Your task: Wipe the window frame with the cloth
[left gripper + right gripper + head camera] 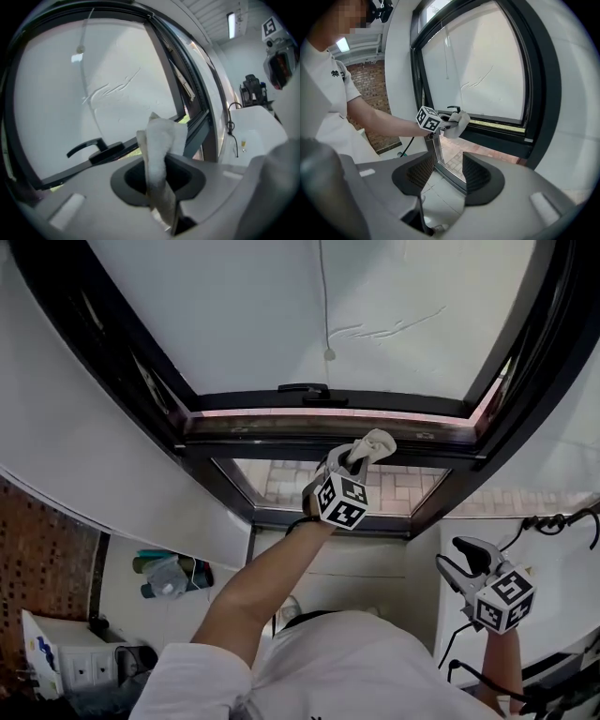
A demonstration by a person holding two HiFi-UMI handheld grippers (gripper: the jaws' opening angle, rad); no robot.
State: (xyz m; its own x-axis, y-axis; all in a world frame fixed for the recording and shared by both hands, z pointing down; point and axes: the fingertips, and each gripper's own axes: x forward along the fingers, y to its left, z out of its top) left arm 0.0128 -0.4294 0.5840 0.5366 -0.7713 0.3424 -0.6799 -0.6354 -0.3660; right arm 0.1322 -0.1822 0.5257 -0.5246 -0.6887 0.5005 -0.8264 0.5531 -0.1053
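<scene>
Left gripper (352, 461), mid-picture, clamps white cloth (376, 442) at dark window frame (272, 448); right gripper (462, 559), lower right, jaws apart, empty.

Count: two grey plastic grippers with marker cubes, the left gripper (349, 460) and the right gripper (466, 557). One crumpled white cloth (375, 443). One black metal window frame (281, 451). One black lever handle (305, 388). One thin white pull cord (323, 296).

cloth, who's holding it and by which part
The left gripper holds the cloth, jaws shut on its bunched lower part, with the folded end sticking out past them. The right gripper is open and empty.
</scene>
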